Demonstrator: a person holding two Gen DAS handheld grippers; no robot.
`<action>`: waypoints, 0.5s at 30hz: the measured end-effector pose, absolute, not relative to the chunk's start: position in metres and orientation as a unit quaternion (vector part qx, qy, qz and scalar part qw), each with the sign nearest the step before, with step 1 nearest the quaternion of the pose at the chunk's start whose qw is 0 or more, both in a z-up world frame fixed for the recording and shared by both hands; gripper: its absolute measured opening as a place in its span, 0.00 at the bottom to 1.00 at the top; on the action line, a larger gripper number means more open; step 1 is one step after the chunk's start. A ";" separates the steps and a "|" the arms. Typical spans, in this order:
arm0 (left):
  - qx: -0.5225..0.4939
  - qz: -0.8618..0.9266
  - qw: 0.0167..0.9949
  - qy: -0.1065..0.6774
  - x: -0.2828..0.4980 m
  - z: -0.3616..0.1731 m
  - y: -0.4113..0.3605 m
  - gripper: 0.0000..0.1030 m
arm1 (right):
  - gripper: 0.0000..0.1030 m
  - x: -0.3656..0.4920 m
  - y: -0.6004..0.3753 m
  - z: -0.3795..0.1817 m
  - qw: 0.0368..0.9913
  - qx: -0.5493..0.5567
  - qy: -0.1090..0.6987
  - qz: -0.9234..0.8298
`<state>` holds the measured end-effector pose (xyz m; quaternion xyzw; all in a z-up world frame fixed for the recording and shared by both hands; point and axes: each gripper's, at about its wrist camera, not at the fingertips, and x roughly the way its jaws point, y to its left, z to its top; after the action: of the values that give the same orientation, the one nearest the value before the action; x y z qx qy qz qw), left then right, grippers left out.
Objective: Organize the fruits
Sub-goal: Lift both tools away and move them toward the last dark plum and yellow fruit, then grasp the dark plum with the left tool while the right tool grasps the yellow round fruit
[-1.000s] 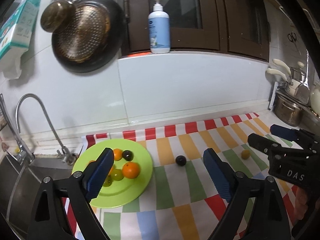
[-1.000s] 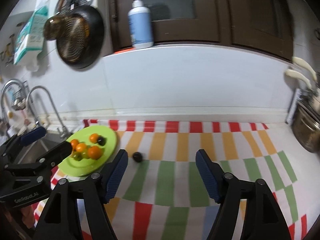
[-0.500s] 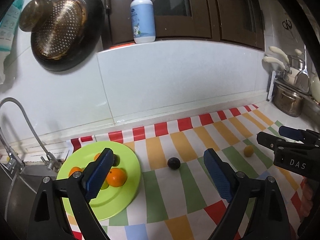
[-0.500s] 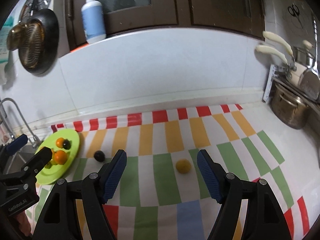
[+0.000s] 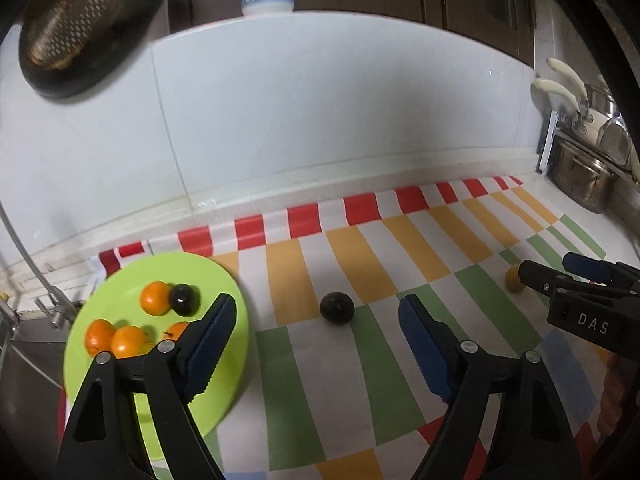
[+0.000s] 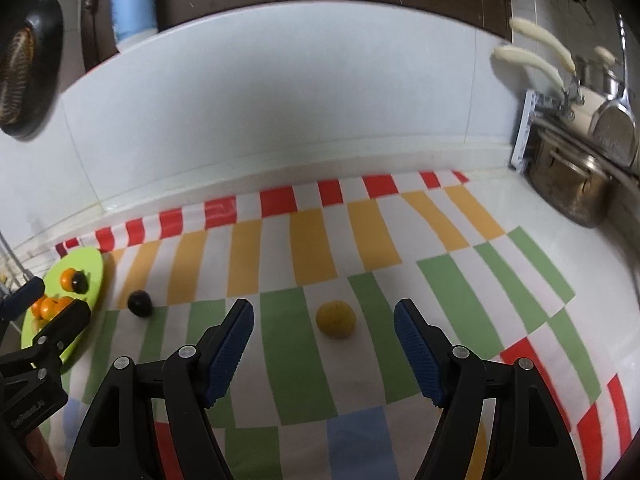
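Note:
A lime green plate (image 5: 224, 280) at the left of the striped cloth holds several small oranges (image 5: 155, 298) and a dark plum (image 5: 183, 299). A loose dark plum (image 5: 337, 308) lies on the cloth just ahead of my open, empty left gripper (image 5: 318, 332). A small yellow fruit (image 6: 335, 318) lies ahead of my open, empty right gripper (image 6: 324, 334), centred between its fingers. The plate (image 6: 94, 276) and dark plum (image 6: 139, 303) also show at the left of the right wrist view. The right gripper shows at the right edge of the left wrist view, partly hiding the yellow fruit (image 5: 511, 279).
The striped cloth (image 5: 360, 264) covers the counter up to a white tiled wall. A sink and tap (image 5: 44, 300) lie left of the plate. A steel pot (image 6: 572, 188) and utensils stand at the right. A pan (image 5: 76, 28) and a bottle (image 6: 132, 4) hang or stand above.
Both grippers moved forward and lower toward the cloth. The left closed in on the loose dark plum; the right swung right and now has the yellow fruit centred ahead. Both stayed open.

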<state>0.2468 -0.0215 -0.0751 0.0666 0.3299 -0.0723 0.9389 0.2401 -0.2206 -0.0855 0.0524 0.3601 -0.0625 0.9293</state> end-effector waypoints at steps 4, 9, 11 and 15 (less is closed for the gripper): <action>0.060 -0.079 0.930 0.353 0.259 -0.089 -0.024 0.72 | 0.71 0.248 -0.224 -0.099 0.922 0.067 0.376 -0.067; 0.047 -0.077 0.923 0.373 0.273 -0.101 -0.024 0.66 | 0.68 0.258 -0.227 -0.110 0.916 0.073 0.386 -0.077; 0.043 -0.079 0.921 0.379 0.278 -0.105 -0.024 0.62 | 0.64 0.262 -0.228 -0.113 0.914 0.075 0.390 -0.080; 0.038 -0.080 0.915 0.393 0.285 -0.112 -0.026 0.54 | 0.58 0.266 -0.230 -0.122 0.908 0.083 0.404 -0.080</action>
<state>0.2855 -0.0262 -0.1120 0.0379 0.3933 -0.0802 0.9151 0.2658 -0.2301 -0.1215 0.0835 0.4037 -0.0796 0.9076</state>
